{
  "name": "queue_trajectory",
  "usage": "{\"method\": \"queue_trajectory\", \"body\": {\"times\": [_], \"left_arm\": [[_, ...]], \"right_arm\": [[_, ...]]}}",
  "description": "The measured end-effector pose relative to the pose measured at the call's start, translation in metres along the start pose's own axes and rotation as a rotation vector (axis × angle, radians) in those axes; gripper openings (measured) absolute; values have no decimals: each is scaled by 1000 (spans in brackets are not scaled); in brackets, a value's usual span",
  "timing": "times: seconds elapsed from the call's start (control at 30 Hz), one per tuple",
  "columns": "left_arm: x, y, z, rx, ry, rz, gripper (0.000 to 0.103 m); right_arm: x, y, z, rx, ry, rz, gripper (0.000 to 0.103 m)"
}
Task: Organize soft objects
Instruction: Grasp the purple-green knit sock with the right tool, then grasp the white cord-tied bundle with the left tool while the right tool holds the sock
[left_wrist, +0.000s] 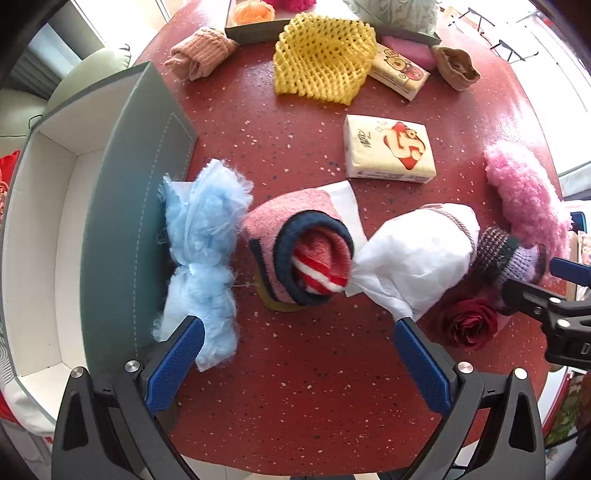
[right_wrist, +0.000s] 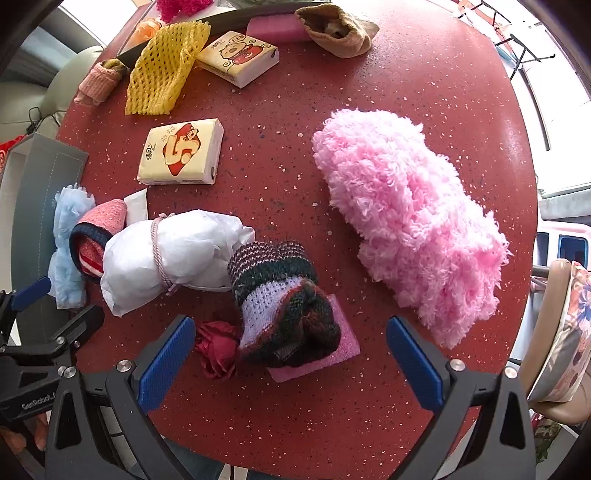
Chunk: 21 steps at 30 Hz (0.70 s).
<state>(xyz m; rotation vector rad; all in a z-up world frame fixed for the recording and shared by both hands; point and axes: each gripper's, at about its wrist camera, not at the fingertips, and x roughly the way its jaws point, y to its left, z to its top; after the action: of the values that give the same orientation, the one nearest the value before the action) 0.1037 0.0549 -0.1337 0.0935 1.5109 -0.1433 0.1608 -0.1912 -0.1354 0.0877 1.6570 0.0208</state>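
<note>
Mostly not done yet. Both spread wide, holding nothing: left gripper (left_wrist: 299, 354) above pink rolled sock (left_wrist: 299, 251) & blue fluff (left_wrist: 201, 254) by the empty grey box (left_wrist: 125, 206); right gripper (right_wrist: 291, 363) above striped knit (right_wrist: 284, 302). Lots left on red table (right_wrist: 332, 417): white bundle (right_wrist: 170, 254), pink fuzzy thing (right_wrist: 410, 221), tissue pack (right_wrist: 181, 151), yellow net (right_wrist: 166, 62).

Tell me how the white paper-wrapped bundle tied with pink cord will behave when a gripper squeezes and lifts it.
The white bundle looks crinkled and puffy, so it would probably crush inward rather than resist. The pink cord cinches its middle, which likely keeps it together. Its loose paper tail may flop or tear if grabbed alone.
</note>
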Motion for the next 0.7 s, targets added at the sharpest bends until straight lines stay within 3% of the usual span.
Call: {"method": "queue_trajectory", "body": {"times": [0.3, 0.33, 0.43, 0.53, 0.7], "left_arm": [[2, -13, 13, 22, -8, 17, 103], [0, -14, 13, 37, -17, 19, 103], [-14, -23, 9, 137, -60, 50, 103], [-21, -48, 15, 255, -98, 67, 103], [-18, -92, 28, 414, -114, 58, 103]], "right_arm": [[23, 17, 13, -43, 3, 20, 100], [25, 18, 14, -50, 1, 24, 96], [32, 19, 17, -51, 11, 39, 65], [35, 9, 12, -23, 12, 68, 49], [24, -17, -5, 28, -33, 104, 41]]}}
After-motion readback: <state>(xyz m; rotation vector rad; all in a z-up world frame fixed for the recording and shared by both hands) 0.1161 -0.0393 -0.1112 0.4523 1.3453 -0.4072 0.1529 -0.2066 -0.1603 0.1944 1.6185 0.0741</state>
